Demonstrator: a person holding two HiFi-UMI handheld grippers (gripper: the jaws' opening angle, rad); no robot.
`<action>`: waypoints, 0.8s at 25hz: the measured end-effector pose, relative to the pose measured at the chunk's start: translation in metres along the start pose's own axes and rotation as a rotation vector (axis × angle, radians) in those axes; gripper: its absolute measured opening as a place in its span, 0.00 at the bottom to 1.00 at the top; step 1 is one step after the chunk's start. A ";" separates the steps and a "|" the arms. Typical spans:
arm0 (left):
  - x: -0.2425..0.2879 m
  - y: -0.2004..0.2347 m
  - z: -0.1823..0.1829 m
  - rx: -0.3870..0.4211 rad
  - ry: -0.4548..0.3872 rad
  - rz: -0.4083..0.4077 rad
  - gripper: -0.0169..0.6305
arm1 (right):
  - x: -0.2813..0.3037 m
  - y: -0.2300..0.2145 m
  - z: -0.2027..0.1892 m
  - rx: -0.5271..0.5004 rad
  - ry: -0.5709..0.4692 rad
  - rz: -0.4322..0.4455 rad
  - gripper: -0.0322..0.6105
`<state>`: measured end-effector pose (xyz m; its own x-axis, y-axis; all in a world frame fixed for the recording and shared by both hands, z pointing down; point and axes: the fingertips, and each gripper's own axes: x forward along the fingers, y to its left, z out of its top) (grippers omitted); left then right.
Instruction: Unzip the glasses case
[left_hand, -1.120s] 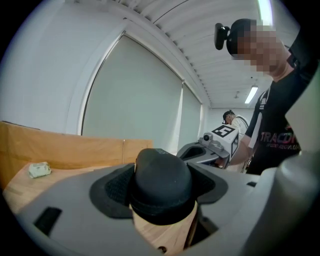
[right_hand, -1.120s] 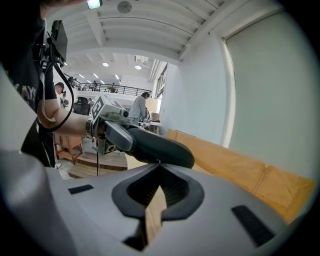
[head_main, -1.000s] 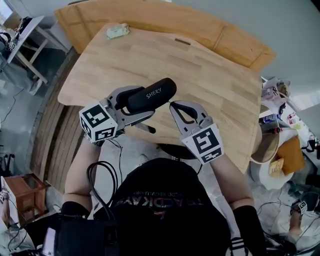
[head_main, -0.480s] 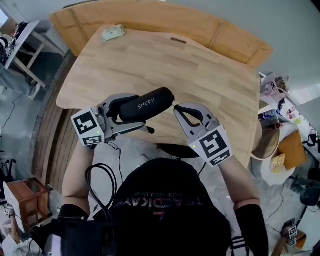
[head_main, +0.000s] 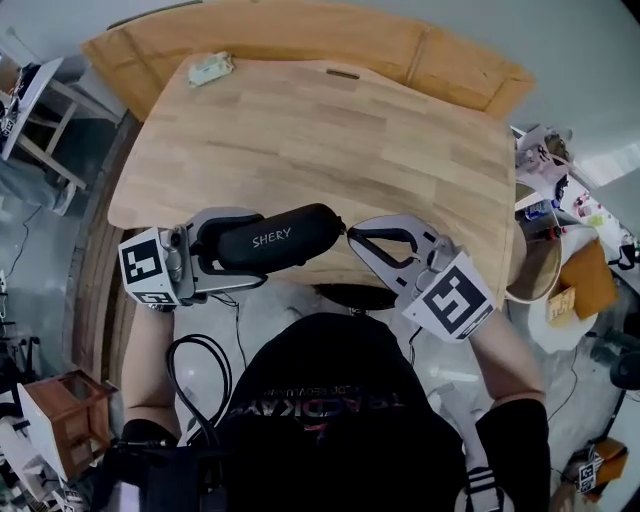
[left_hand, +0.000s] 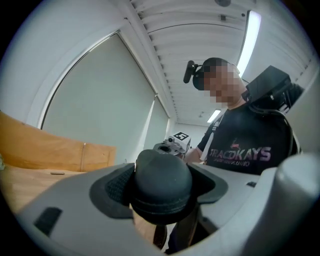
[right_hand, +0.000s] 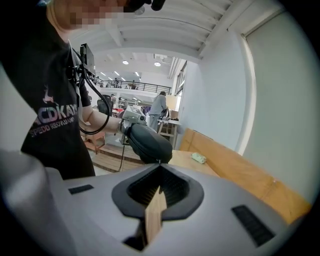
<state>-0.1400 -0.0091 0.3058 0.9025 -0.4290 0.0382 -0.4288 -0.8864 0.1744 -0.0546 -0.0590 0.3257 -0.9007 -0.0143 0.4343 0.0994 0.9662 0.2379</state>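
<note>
A black glasses case (head_main: 275, 237) with white lettering hangs level over the near edge of the table, in front of the person's chest. My left gripper (head_main: 250, 248) is shut across its left half, one finger above and one below. In the left gripper view the case's rounded end (left_hand: 162, 187) fills the gap between the pads. My right gripper (head_main: 350, 234) is shut, its tips pinched at the case's right end where the zipper pull sits; the pull is mostly hidden. The right gripper view has the case (right_hand: 147, 142) straight ahead, touching the closed tips of my right gripper (right_hand: 160, 165).
The wooden table (head_main: 330, 130) lies beyond the grippers, with a small pale green object (head_main: 211, 67) at its far left corner. A wooden board leans behind it. Cluttered shelves stand at the right, a small wooden stool (head_main: 60, 420) at the lower left.
Both grippers and the case have drifted towards the person and to the left in the head view. The case has turned more level. The right gripper stays at its end.
</note>
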 end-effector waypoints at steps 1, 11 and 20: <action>-0.001 -0.003 0.002 -0.001 -0.005 -0.015 0.54 | -0.002 0.001 0.002 0.002 0.001 0.012 0.08; -0.007 -0.029 0.012 -0.010 -0.012 -0.154 0.54 | -0.009 0.013 0.011 0.037 -0.002 0.151 0.08; 0.018 -0.042 0.015 -0.023 0.026 -0.256 0.54 | -0.017 0.013 0.004 -0.001 0.023 0.218 0.08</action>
<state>-0.1064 0.0181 0.2839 0.9824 -0.1862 0.0156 -0.1854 -0.9613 0.2037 -0.0400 -0.0454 0.3179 -0.8477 0.1889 0.4957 0.2912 0.9467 0.1373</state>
